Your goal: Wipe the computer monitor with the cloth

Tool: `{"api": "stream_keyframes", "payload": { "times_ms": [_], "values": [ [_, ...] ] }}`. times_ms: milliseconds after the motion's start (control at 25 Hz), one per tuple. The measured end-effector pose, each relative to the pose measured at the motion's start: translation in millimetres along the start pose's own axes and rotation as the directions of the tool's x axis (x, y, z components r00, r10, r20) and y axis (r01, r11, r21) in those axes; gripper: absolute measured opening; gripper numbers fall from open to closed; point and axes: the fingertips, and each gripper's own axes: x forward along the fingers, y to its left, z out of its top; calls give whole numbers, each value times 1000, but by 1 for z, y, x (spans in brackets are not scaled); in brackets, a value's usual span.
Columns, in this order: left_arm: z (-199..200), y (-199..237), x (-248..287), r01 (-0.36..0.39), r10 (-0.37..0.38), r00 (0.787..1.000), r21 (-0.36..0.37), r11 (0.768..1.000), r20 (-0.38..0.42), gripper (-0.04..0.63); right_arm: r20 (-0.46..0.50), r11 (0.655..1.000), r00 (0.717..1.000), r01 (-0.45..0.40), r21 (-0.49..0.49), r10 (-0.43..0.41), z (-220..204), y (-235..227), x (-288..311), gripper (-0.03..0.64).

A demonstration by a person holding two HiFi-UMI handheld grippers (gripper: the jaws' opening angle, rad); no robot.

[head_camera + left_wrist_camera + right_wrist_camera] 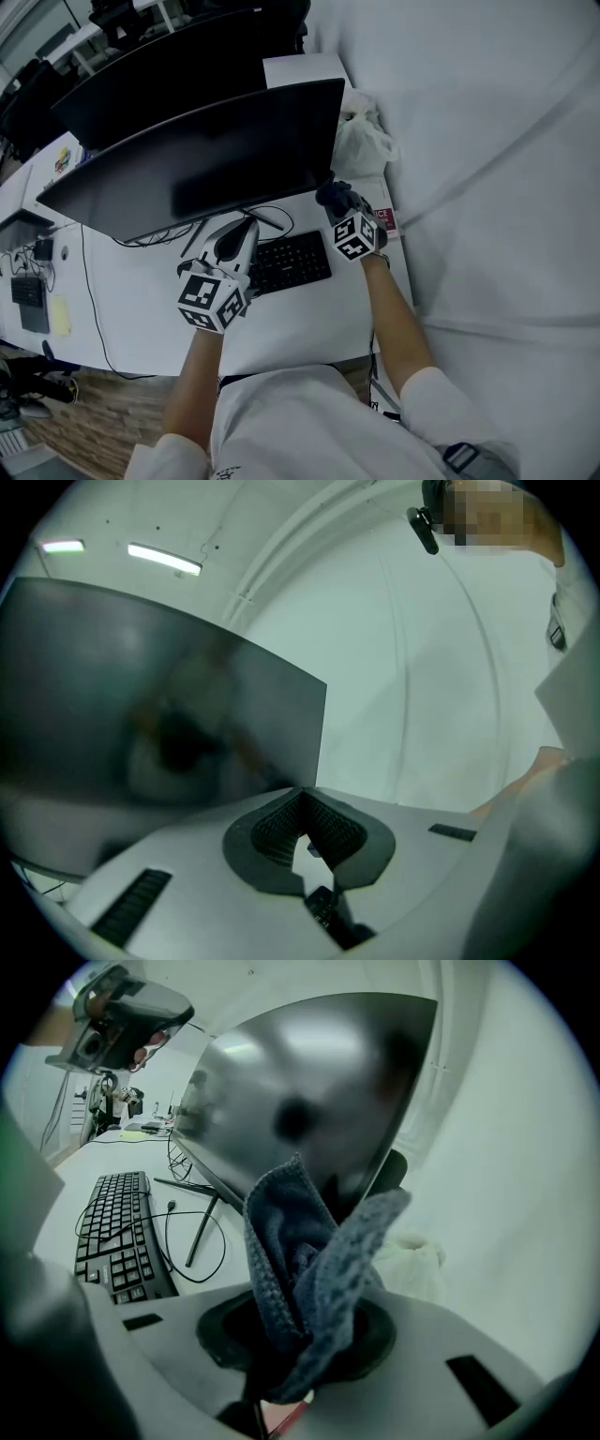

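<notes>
Head view: two grippers, one keyboard (291, 262) on the bench (141, 319). Right gripper (337, 201) jaws clamp one blue cloth (309, 1260) at the near monitor's (206, 159) lower right corner; left gripper (305, 834) jaws together, empty.

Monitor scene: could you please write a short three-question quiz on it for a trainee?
1. Which gripper's fingers hold the cloth? A. left gripper B. right gripper C. neither
2. True or false: the keyboard lies behind the monitor.
3. Fill in: in the head view, the cloth is by the monitor's lower ___ corner.
Key: 1 B. 2 False, it lies in front of the monitor, on the desk. 3 right.
</notes>
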Motion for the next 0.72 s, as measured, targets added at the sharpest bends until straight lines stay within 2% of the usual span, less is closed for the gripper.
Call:
{"api": "stream_keyframes", "payload": {
  "times_ms": [360,720],
  "values": [
    [-29,23,-9,-57,55,998,-50,997,-33,6,-23,998,999,-26,65,28,-12,19,19,104],
    [-36,50,-31,-112,110,993,-72,991,-37,6,7,998,999,-42,55,42,11,46,34,104]
  ]
}}
